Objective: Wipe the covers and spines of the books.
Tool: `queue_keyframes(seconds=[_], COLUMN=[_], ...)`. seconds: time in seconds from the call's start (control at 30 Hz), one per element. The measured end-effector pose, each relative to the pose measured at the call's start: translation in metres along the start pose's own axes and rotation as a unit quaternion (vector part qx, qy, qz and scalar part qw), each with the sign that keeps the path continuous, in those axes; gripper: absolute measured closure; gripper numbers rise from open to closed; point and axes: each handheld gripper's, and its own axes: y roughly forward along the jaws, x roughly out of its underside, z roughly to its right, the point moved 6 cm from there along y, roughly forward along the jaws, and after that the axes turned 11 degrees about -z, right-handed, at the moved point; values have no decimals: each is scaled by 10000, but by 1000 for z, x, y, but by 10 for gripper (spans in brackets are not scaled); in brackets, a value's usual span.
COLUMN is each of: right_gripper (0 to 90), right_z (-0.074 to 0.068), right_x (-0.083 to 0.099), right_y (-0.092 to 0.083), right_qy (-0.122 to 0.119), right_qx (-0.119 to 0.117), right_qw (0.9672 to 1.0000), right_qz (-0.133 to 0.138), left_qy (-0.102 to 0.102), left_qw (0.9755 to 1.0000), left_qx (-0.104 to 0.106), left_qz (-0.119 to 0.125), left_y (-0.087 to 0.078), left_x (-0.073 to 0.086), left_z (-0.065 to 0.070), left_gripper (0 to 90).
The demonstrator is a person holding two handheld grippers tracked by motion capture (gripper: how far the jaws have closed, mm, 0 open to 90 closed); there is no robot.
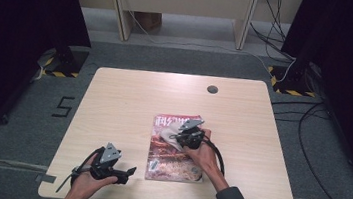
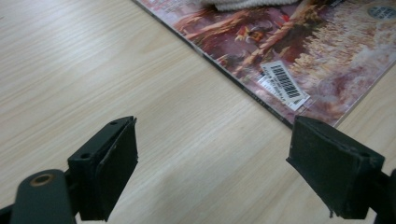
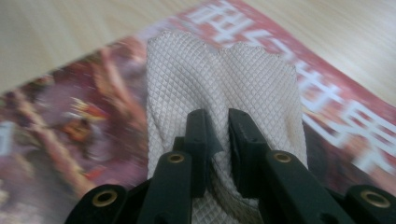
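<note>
Right gripper (image 3: 217,128), fingers clamped on a white waffle-weave cloth (image 3: 219,88) atop the glossy red magazine (image 1: 174,152) mid-bench, should wipe flat, evenly; left gripper (image 2: 229,163) idles open.

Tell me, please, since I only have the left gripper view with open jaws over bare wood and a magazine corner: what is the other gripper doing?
Observer: The right gripper is shut on a white waffle-textured cloth, pinching a fold of it.
Operator: Thank you. Where is that cloth lying?
Observer: On the cover of the magazine, toward its far end, by the large white title characters.
Operator: And how far apart are the two grippers?
Observer: In the high view, the left gripper sits near the table's front edge, just left of the magazine's near corner and off it.
</note>
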Motion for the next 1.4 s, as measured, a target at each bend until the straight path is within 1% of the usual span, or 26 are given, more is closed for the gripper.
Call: queue_keyframes(seconds=[0.03,0.1,0.17,0.2,0.23,0.27,0.3,0.37,0.4,0.47,0.53,0.6,0.63,0.7,0.73,0.77,0.8,0.83,0.87,0.9,0.97,1.03,1.1,1.17,1.3,1.4], right_gripper=[788,789,789,789,789,788,788,788,788,789,789,789,789,789,789,789,789,789,789,789,788,788,789,789,789,789], right_z=[-8,-19,-31,-39,-44,-45,-48,-50,-47,-46,-40,-33,-27,-12,-4,2,13,18,28,33,42,48,48,44,28,14], right_x=[-4,-9,-14,-16,-18,-20,-21,-20,-20,-18,-16,-11,-5,5,11,15,23,27,35,40,49,57,58,56,43,33], right_y=[3,6,9,10,11,12,12,12,12,12,10,7,3,-3,-7,-10,-15,-18,-23,-27,-33,-37,-38,-38,-32,-24], right_qy=[-113,-242,-352,-328,-382,-506,-559,-517,-547,-420,-463,-363,-239,-118,-40,17,127,194,257,338,396,519,531,417,196,63], right_qx=[-49,-127,-274,-351,-371,-381,-386,-419,-432,-503,-404,-355,-315,-215,-109,-54,35,91,172,215,327,332,328,387,289,142], right_qw=[9999,9996,9990,9988,9986,9980,9976,9977,9975,9978,9981,9987,9992,9997,9999,10000,9999,9998,9995,9992,9987,9981,9980,9984,9994,9999], right_qz=[16,12,57,48,32,76,90,82,112,104,83,66,36,32,18,21,20,7,21,12,-9,15,26,-5,-10,-4], left_qy=[-24,-26,7,27,42,43,49,44,33,41,54,65,69,66,67,39,38,52,54,68,91,94,108,103,123,112], left_qw=[10000,10000,10000,10000,10000,9999,9999,9999,9999,9999,9999,9999,9999,9999,9999,9999,9999,9999,9999,9999,9999,9998,9998,9998,9998,9998], left_qx=[-7,-11,16,26,48,59,53,50,47,48,49,55,58,51,49,50,32,45,59,67,64,72,75,67,74,83], left_qz=[-10,-20,-50,-61,-73,-81,-91,-99,-99,-105,-108,-106,-106,-112,-103,-92,-96,-110,-115,-122,-122,-127,-135,-130,-159,-150], left_y=[0,0,2,2,3,3,4,4,4,4,4,4,4,4,4,4,4,5,5,6,6,6,7,7,8,8], left_x=[1,1,1,2,2,2,2,2,2,2,2,3,3,3,3,2,2,2,2,2,1,1,1,0,0,0], left_z=[-1,-1,1,2,2,3,3,3,3,3,3,3,3,3,2,2,2,2,3,3,4,4,4,4,4,4], left_gripper=[148,148,148,149,148,149,149,149,149,149,149,149,149,149,149,149,149,149,149,149,149,149,149,149,149,149])
